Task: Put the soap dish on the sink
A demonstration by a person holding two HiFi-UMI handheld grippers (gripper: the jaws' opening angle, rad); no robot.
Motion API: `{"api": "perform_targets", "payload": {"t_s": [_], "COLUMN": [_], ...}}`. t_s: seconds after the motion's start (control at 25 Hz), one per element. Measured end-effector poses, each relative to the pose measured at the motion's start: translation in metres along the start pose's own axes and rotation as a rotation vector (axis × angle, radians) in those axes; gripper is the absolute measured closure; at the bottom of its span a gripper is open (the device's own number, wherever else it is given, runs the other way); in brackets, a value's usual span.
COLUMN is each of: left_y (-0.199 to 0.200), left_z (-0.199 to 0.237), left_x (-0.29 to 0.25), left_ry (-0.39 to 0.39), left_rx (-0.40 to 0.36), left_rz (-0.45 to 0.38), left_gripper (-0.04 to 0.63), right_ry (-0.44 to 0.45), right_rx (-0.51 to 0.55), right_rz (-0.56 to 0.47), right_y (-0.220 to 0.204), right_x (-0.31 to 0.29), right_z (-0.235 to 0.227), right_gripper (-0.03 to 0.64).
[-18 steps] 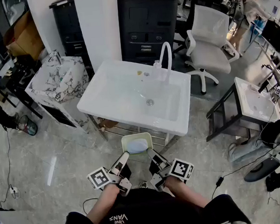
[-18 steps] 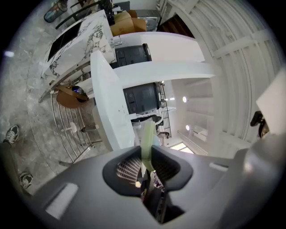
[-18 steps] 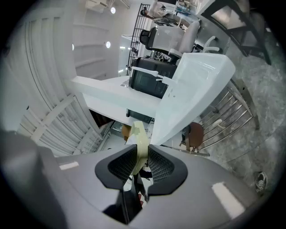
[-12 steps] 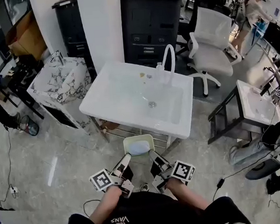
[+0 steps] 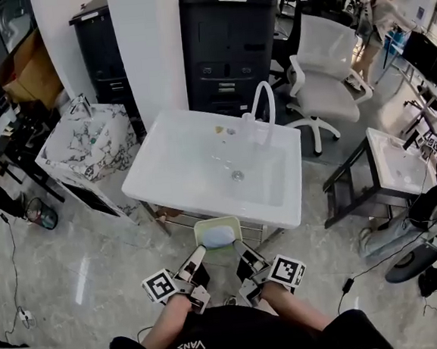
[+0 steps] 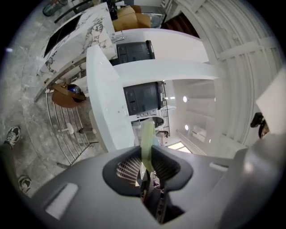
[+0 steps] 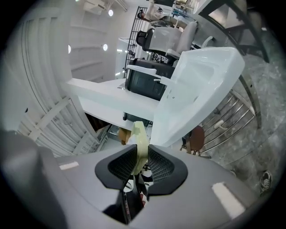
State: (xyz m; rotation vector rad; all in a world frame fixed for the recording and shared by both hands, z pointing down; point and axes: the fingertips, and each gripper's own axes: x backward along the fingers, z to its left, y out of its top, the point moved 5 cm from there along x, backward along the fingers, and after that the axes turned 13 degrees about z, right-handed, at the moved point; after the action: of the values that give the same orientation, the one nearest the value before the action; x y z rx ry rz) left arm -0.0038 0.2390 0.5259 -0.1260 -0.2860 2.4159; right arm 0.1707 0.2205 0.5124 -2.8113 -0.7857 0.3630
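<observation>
In the head view, the soap dish (image 5: 217,233) is held by both grippers just near of the white sink (image 5: 198,197); carrying it forward over the rim is judged next. In the left gripper view, the left gripper (image 6: 144,162) is pinched on one dish edge. In the right gripper view, the right gripper (image 7: 142,162) is clamped on the other.

Shiny grey marble floor (image 5: 96,249), black cabinets (image 5: 226,48) at the back, white office chair (image 5: 331,69) (bit cluttered on the right)
</observation>
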Motion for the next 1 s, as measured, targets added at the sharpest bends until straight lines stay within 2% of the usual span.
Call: {"api": "perform_targets", "payload": {"t_s": [0.04, 0.2, 0.4, 0.56, 0.68, 0.84, 1.0], "left_y": [0.006, 0.036, 0.078, 0.112, 0.138, 0.166, 0.192], "left_z": [0.001, 0.008, 0.015, 0.024, 0.031, 0.038, 0.047], "left_x": [-0.002, -0.003, -0.002, -0.002, 0.0, 0.003, 0.008], "left_ry": [0.0, 0.018, -0.005, 0.0, -0.009, -0.019, -0.017], "left_rx": [-0.004, 0.012, 0.016, 0.015, 0.021, 0.023, 0.009], "left_rz": [0.007, 0.022, 0.044, 0.06, 0.073, 0.102, 0.135], "left_gripper": [0.48, 0.48, 0.48, 0.48, 0.48, 0.48, 0.48], "right_ry": [0.003, -0.097, 0.011, 0.0, -0.044, -0.006, -0.046], "right_rx": [0.0, -0.026, 0.001, 0.0, -0.012, -0.004, -0.028], "right_rz": [-0.006, -0.018, -0.048, -0.067, -0.083, -0.113, -0.141], "right_y": [0.004, 0.014, 0.024, 0.034, 0.037, 0.041, 0.039], "right_x": [-0.005, -0.024, -0.071, -0.102, -0.123, -0.153, -0.174], "right_z": [0.001, 0.0, 0.014, 0.019, 0.019, 0.025, 0.024], "right_gripper": [0.54, 0.54, 0.54, 0.54, 0.54, 0.54, 0.54]}}
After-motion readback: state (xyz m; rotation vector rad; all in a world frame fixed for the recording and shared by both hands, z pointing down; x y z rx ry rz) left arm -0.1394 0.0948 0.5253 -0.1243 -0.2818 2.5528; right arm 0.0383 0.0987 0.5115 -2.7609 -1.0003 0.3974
